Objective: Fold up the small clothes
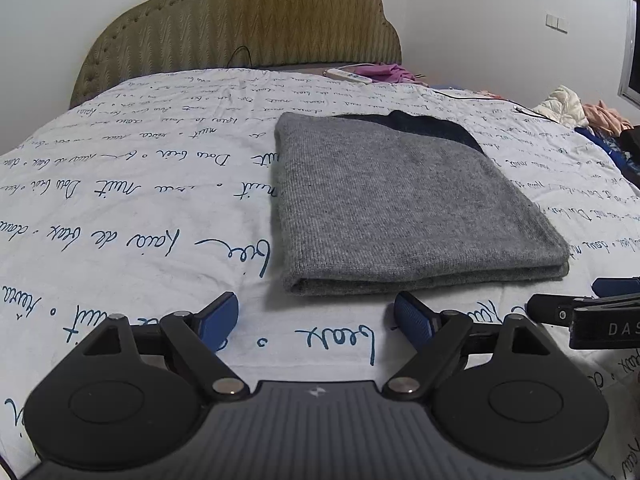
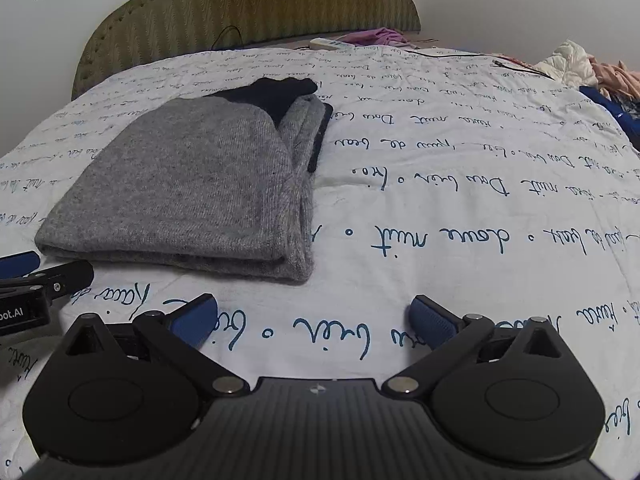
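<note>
One grey knit garment [image 1: 404,204], folded into a flat rectangle, several layers thick at the near edge. Fine ribbed wool-like texture. A dark navy part [image 1: 424,126] shows at its far end. In the left wrist view it lies in the centre of the frame, slightly right; in the right wrist view [image 2: 188,188] it sits centre-left, with the stacked fold edges visible along its right side and the dark piece [image 2: 276,94] bunched at the top.

It rests on a bed sheet [image 1: 120,200], white, lightly creased, printed all over with blue cursive script.

Left gripper [image 1: 316,314]: bottom centre of its own view, jaws wide apart, nothing between them, only sheet. Black hinged arms, two blue ribbed pads [image 1: 412,318]. Tips sit just short of the garment's near fold, not touching it.

Right gripper [image 2: 312,320]: bottom centre of its view, jaws spread fully, empty, over bare sheet to the lower right of the garment. Each gripper's tip also pokes into the other's view at the frame edge.

Headboard [image 1: 240,20]: upper frame, olive-gold upholstery, chevron weave, scalloped outline with stud trim.

Far edge of bed: one white remote-like unit [image 1: 346,75], a purple cloth [image 1: 386,71], a thin black cable [image 1: 480,98]. Upper right: a loose heap of clothes [image 1: 576,110], white and peach pieces; count unclear.
</note>
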The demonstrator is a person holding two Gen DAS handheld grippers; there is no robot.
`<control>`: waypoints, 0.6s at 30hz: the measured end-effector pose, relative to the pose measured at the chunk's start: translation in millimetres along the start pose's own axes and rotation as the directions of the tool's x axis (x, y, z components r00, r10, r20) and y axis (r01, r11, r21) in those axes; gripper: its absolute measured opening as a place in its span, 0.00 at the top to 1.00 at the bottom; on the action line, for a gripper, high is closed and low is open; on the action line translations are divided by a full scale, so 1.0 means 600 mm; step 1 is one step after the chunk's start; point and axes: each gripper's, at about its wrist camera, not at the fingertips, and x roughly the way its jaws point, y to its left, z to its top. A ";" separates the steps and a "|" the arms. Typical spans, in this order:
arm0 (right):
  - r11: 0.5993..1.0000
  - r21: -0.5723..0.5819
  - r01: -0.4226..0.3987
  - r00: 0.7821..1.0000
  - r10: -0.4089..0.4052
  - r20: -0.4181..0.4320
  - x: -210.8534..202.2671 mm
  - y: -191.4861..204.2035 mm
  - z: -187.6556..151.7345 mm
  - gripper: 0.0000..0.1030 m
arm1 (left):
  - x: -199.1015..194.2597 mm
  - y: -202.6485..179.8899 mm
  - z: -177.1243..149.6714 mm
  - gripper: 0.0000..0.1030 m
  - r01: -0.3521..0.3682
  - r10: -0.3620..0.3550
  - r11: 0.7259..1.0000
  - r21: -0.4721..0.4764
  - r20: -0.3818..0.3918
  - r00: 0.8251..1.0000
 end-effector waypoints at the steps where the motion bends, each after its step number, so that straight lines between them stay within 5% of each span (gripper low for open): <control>1: 1.000 0.004 0.003 1.000 -0.003 0.002 0.000 0.002 0.000 0.00 | 0.000 0.000 0.000 0.17 0.000 0.000 1.000 -0.001 -0.001 1.000; 18: 0.999 0.033 0.039 0.997 -0.041 0.071 0.010 0.018 -0.014 0.00 | 0.007 -0.010 0.000 0.10 -0.005 0.005 0.999 0.044 -0.020 1.000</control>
